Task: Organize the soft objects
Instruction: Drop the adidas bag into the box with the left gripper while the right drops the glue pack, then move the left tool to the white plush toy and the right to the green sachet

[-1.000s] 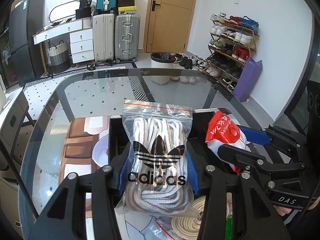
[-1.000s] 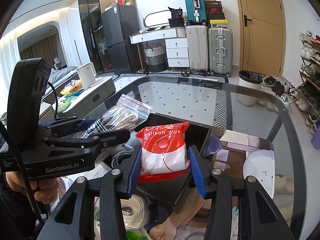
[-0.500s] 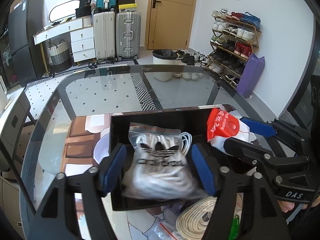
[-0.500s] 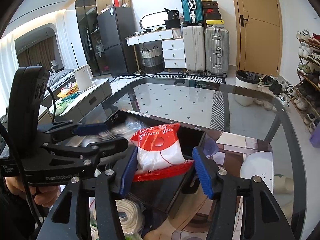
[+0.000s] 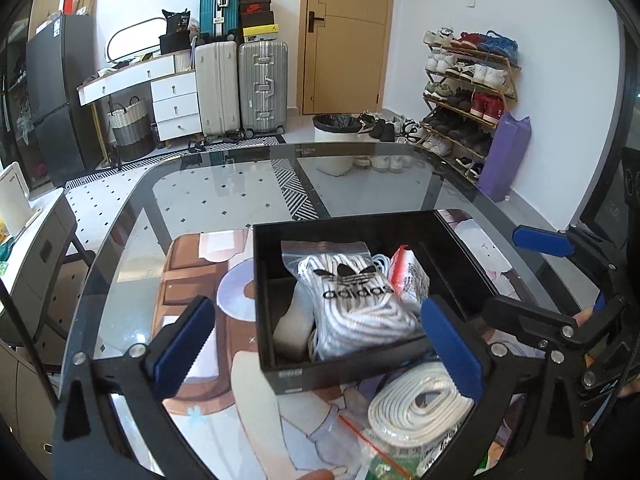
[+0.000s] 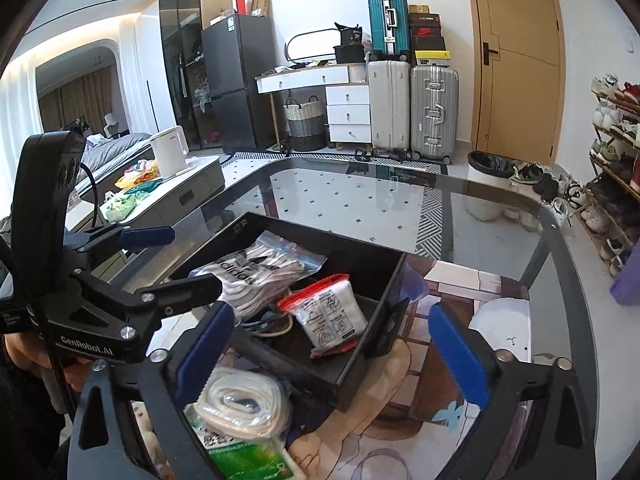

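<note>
A clear bag of white laces [image 5: 356, 304] with a black trefoil logo lies inside the black box [image 5: 280, 364]. Beside it on the right rests a red and white glue bag [image 5: 408, 276]. My left gripper [image 5: 316, 340] stands over the box's near edge, its jaws opening wide, the pads touching nothing. In the right wrist view the laces bag [image 6: 256, 276] and glue bag [image 6: 332, 316] lie loose in the box [image 6: 360, 364]. My right gripper [image 6: 332, 348] hangs above the near corner, its jaws also opening and empty. The left gripper [image 6: 180, 262] shows at that view's left.
A coiled white strap [image 5: 416, 400] in a clear bag lies in front of the box, with a green pack [image 6: 248, 460] beside it. The box sits on an illustrated mat [image 5: 188, 280] on a glass table [image 5: 224, 196]. The right gripper [image 5: 532, 276] fills the right side.
Both grippers went from shut to wide open. The laces bag and the glue bag dropped out of the pads into the black box. Both grippers drew back toward the near edge.
</note>
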